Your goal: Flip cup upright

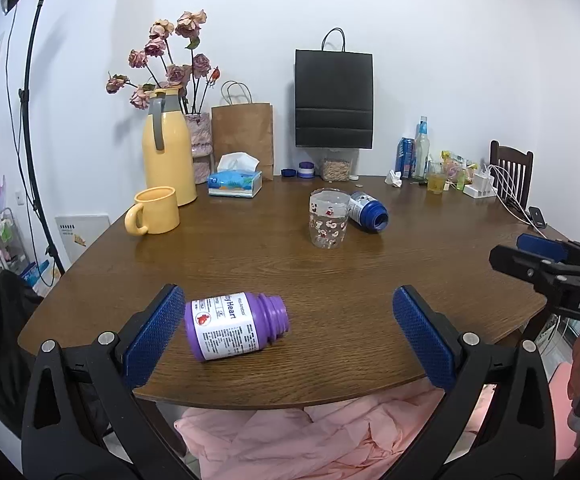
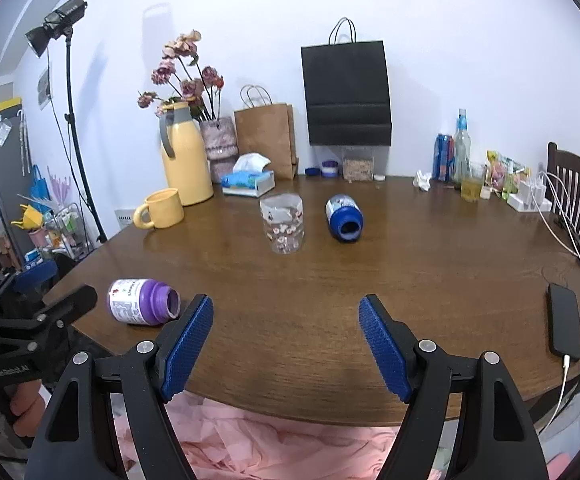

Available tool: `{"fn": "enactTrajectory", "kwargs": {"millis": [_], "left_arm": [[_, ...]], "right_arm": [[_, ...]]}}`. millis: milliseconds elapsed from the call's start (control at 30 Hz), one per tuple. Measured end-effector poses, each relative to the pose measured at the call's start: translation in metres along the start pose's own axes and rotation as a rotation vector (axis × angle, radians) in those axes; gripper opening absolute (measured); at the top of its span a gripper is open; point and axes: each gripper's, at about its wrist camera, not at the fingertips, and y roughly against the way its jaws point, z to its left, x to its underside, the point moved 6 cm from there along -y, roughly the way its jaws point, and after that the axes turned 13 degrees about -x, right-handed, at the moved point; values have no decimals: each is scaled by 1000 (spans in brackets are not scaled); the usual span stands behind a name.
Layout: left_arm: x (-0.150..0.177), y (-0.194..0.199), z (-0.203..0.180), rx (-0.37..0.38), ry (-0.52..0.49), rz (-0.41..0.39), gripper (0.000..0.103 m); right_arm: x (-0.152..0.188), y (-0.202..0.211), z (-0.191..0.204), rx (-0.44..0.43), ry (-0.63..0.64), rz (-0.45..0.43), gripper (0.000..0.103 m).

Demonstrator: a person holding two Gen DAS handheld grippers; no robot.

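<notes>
- We see the clear patterned cup [image 2: 282,224] mid-table, toward the far edge; whether its rim faces up or down we cannot tell.
- Left gripper [image 1: 288,334] and right gripper [image 2: 286,346] hover at the near edge of the table [image 2: 429,280], jaws spread wide, empty, presumably staged for approach.
- The purple bottle [image 1: 236,326] lies sideways beside the left gripper's fingers.

Bright, even indoor light; soft shadows, sharp focus, fisheye-bent edges.

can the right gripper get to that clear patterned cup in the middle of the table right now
Probably yes. The right gripper is open and holds nothing, and only bare table lies between it and the clear cup; the blue bottle lies off to the side.
</notes>
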Motion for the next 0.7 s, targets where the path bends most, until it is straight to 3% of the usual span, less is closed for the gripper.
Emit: {"fn": "enactTrajectory", "kwargs": {"millis": [700], "left_arm": [[-2, 6, 0, -20, 4, -36, 103]], "right_arm": [[-3, 4, 2, 2, 2, -24, 80]]}}
